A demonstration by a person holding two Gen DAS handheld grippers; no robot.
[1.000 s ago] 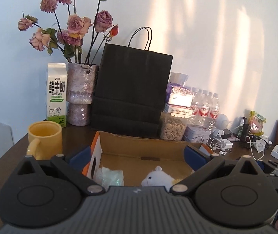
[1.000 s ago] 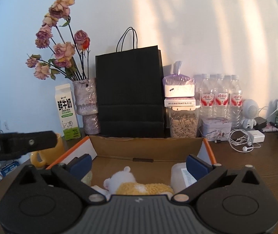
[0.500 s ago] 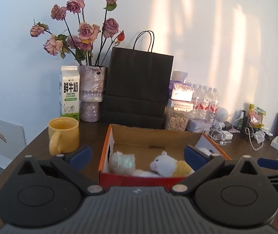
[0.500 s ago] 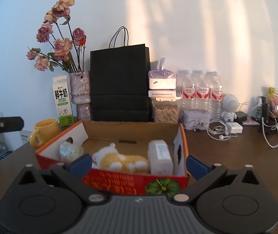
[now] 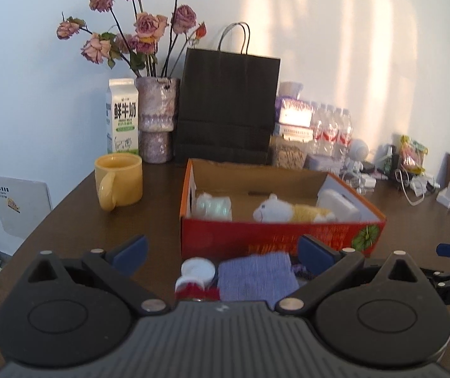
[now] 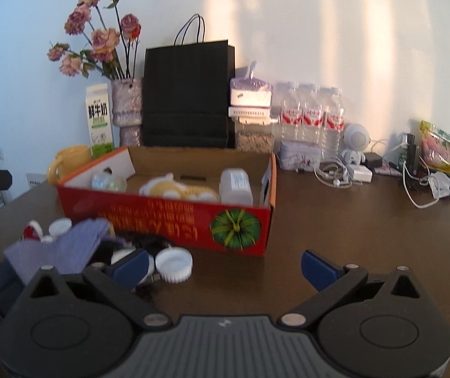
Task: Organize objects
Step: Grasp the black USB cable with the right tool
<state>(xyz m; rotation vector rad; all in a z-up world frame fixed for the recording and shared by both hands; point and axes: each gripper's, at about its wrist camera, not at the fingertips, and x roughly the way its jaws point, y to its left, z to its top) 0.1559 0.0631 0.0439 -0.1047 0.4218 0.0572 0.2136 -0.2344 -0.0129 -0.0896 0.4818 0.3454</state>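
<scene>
One red cardboard box [image 6: 174, 217] is sitting on the table [image 6: 351, 230], holding three items: one plush toy [image 6: 177, 189], one white container [image 6: 236, 186] and one clear wrapped bundle [image 6: 108, 182]. Three water bottles [image 6: 311, 116] are showing in the right wrist view, and one yellow mug [image 5: 119, 179], one milk carton [image 5: 121, 116] and one black paper bag [image 5: 228, 107] are standing behind.

red box [image 6: 168, 220] (open) holding plush toy [image 6: 177, 189]

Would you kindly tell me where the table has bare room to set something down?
Bare wood lies right of the red cardboard box, before the tangled white cables. Another patch sits between box and yellow mug. The box front is crowded: purple cloth, white lid.
</scene>
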